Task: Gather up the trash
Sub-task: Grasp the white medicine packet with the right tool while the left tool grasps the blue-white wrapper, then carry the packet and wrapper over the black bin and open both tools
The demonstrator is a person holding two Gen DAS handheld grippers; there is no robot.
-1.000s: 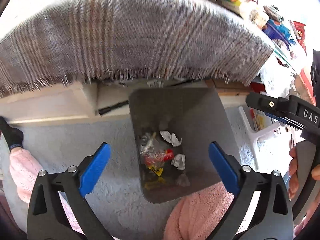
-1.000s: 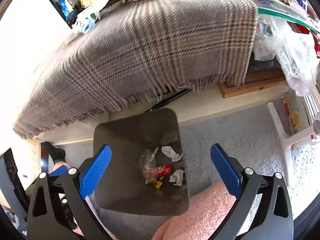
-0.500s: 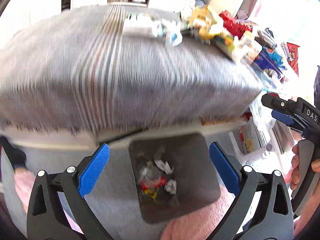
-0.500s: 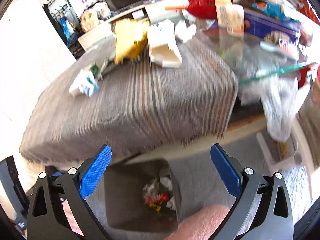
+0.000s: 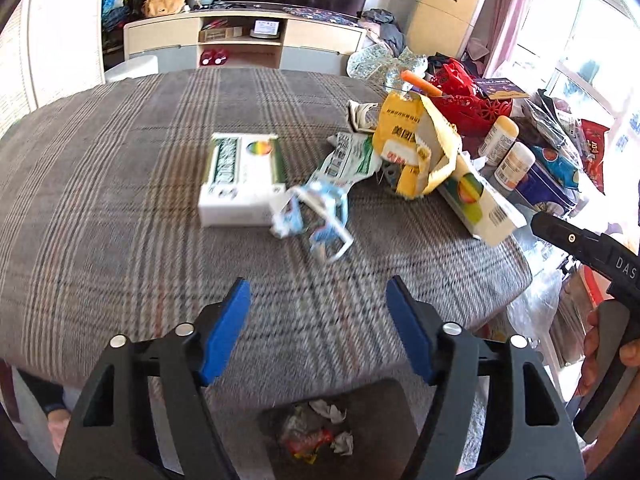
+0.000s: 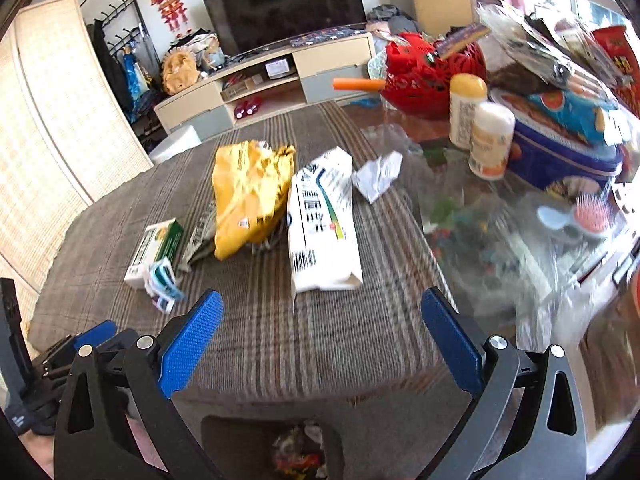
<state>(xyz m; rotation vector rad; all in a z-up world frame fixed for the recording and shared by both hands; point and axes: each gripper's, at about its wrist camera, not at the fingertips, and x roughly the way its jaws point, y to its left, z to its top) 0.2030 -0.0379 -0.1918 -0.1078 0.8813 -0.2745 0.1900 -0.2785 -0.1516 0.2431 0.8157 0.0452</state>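
Trash lies on a plaid-covered table (image 5: 120,208): a white and green box (image 5: 240,176), a crumpled blue and white wrapper (image 5: 320,216), a torn yellow bag (image 5: 416,148) and a white carton (image 6: 322,224). A grey bin (image 5: 360,404) with wrappers in it stands on the floor below the table's near edge. My left gripper (image 5: 318,328) is open and empty, above the near edge. My right gripper (image 6: 322,348) is open and empty, short of the white carton. The yellow bag (image 6: 248,196) and the box (image 6: 154,248) also show in the right wrist view.
The table's right part is glass (image 6: 500,232) with two pill bottles (image 6: 490,140), a blue tin (image 6: 568,152), a red basket (image 6: 424,76) and plastic bags. A TV stand (image 5: 240,40) stands behind. The bin (image 6: 224,436) is by my knees.
Both grippers have tilted up from looking down into the bin to looking over the tabletop. The bin has slid to the bottom of both views. Both stay open and empty.
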